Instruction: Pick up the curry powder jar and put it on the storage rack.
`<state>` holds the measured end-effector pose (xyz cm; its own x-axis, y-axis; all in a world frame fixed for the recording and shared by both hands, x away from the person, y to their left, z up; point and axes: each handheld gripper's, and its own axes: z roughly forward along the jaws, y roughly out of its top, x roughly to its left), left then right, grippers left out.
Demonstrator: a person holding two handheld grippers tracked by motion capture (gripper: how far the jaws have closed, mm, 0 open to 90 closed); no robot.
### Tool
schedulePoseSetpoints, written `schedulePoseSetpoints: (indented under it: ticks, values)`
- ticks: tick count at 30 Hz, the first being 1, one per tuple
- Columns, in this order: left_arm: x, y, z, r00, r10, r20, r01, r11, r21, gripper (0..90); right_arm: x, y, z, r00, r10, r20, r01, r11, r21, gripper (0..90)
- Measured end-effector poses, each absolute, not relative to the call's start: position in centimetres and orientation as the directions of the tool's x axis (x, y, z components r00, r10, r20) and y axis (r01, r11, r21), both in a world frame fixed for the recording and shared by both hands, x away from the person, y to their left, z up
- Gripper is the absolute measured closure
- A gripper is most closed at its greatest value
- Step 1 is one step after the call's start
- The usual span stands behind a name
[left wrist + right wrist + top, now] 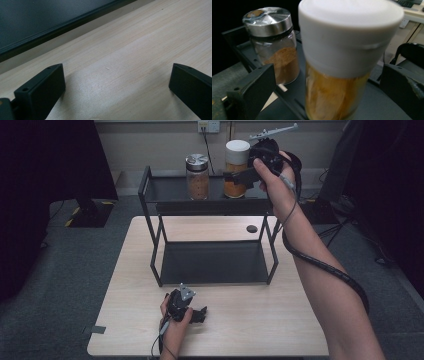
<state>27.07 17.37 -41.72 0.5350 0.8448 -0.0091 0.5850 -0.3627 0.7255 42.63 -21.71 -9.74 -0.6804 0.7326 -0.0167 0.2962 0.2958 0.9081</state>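
A jar with a white lid (pixel 236 167) and orange contents stands on the top shelf of a black metal rack (pixel 170 187). My right gripper (pixel 240 176) is at that jar from the right. In the right gripper view the white-lidded jar (pixel 347 37) stands between the wide jaws of my right gripper (pixel 329 85), with a gap on each side, so it is open. A glass jar with a metal lid (pixel 197 177) and brown powder stands to its left, the same jar (pixel 274 45) showing behind the left jaw. My left gripper (pixel 202 314) rests open on the wooden table (pixel 120 50).
The rack's lower shelf (pixel 212 262) lies dark and bare on the light wooden table (pixel 260 320). A small dark round spot (pixel 252 228) sits at the table's back right. A cable runs from a wall socket (pixel 208 126) behind the rack. Grey carpet surrounds the table.
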Motion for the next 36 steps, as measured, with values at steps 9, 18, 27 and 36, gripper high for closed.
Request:
schedulePoseSetpoints:
  ticks: [9, 18, 27, 36]
  values:
    - [27.1, 17.4, -41.7, 0.534, 0.845, -0.010, 0.585, -0.361, 0.726, 0.1, 40.6, -22.4, -10.7, -0.674, 0.737, -0.035, 0.287, 0.306, 0.908, 0.0]
    - [27.1, 17.3, -41.7, 0.535, 0.845, -0.007, 0.584, -0.364, 0.725, 0.1, 39.0, -23.5, -12.3, -0.714, 0.699, -0.033, 0.271, 0.320, 0.908, 0.0]
    - [27.1, 17.4, -41.7, 0.534, 0.845, -0.008, 0.585, -0.363, 0.726, 0.1, 37.6, -24.1, -14.9, -0.761, 0.647, -0.044, 0.242, 0.346, 0.906, 0.0]
    - [27.0, 17.3, -41.7, 0.533, 0.846, -0.007, 0.585, -0.363, 0.726, 0.1, 36.9, -24.6, -18.0, -0.792, 0.610, -0.032, 0.237, 0.356, 0.904, 0.0]
